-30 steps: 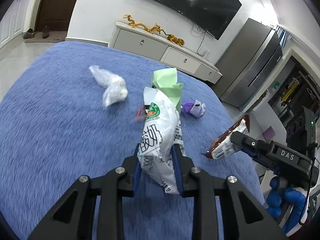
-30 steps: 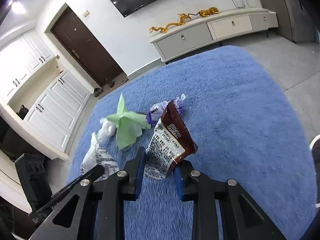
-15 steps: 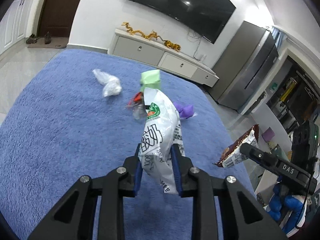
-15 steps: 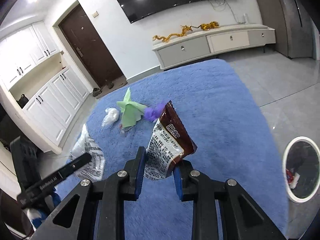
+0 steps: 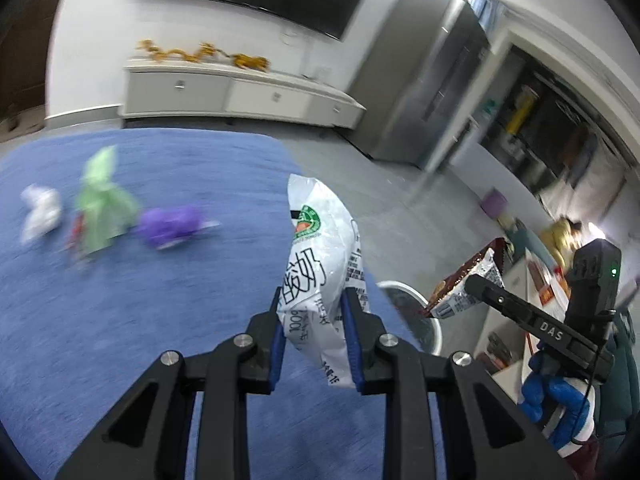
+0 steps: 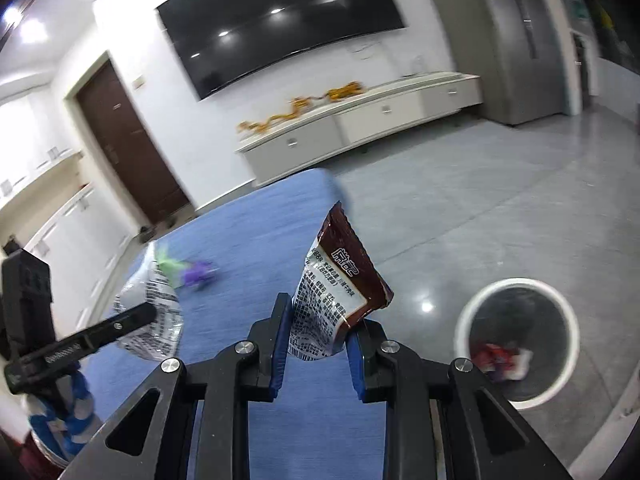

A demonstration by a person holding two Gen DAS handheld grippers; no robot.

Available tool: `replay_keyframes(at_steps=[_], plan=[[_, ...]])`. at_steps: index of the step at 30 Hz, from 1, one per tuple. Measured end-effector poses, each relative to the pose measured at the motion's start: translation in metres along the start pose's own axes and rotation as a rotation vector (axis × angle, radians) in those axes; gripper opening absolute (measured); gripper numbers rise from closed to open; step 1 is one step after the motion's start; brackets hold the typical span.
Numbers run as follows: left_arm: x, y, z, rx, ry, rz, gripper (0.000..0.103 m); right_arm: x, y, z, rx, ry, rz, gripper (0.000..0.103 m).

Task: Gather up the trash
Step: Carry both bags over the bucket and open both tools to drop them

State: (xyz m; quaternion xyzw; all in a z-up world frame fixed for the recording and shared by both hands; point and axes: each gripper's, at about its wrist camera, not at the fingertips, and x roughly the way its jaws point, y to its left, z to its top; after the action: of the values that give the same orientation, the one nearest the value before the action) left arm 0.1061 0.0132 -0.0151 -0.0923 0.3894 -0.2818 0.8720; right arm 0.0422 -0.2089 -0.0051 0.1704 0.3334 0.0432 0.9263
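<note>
My left gripper (image 5: pixel 314 312) is shut on a white milk pouch (image 5: pixel 320 264) that stands up between its blue pads, above the right edge of the blue rug (image 5: pixel 140 280). My right gripper (image 6: pixel 318 322) is shut on a brown snack wrapper (image 6: pixel 340 288), held over the rug's edge; the same wrapper (image 5: pixel 464 284) shows at the right of the left wrist view. A white-rimmed trash bin (image 6: pixel 516 332) with some red and white scraps inside stands on the grey floor to the right. Green paper (image 5: pixel 102 204), a purple wrapper (image 5: pixel 172 226) and a white plastic wad (image 5: pixel 40 212) lie on the rug.
A low white TV cabinet (image 6: pixel 360 124) with gold dragon figures runs along the far wall under a dark TV (image 6: pixel 280 20). A grey fridge (image 5: pixel 428 92) stands at the right. A hand in a blue glove (image 5: pixel 552 396) holds the right gripper.
Both grippers have swung to the right with their wrappers, off the middle of the rug toward its edge. The trash bin has come into view beside them, and the rug litter has slid left.
</note>
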Motion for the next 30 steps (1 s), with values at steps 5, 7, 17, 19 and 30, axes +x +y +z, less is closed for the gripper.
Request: replay_keyframes(at_steps=[5,7,17,19,30], plan=[[0.068,-0.064,0.025,0.106,0.088,-0.06,0.024,-0.009,-0.071,0.006,0.072,-0.012,-0.12,0.024],[0.101,-0.091,0.032,0.145,0.131,-0.08,0.024,-0.009,-0.098,0.007,0.096,-0.008,-0.168,0.024],[0.249,-0.184,0.036,0.237,0.319,-0.138,0.025,0.032,-0.207,-0.008,0.197,0.084,-0.321,0.024],[0.275,-0.196,0.033,0.241,0.352,-0.145,0.025,0.042,-0.22,-0.012,0.211,0.104,-0.334,0.024],[0.351,-0.212,0.012,0.207,0.458,-0.171,0.047,0.076,-0.267,-0.042,0.262,0.192,-0.382,0.046]])
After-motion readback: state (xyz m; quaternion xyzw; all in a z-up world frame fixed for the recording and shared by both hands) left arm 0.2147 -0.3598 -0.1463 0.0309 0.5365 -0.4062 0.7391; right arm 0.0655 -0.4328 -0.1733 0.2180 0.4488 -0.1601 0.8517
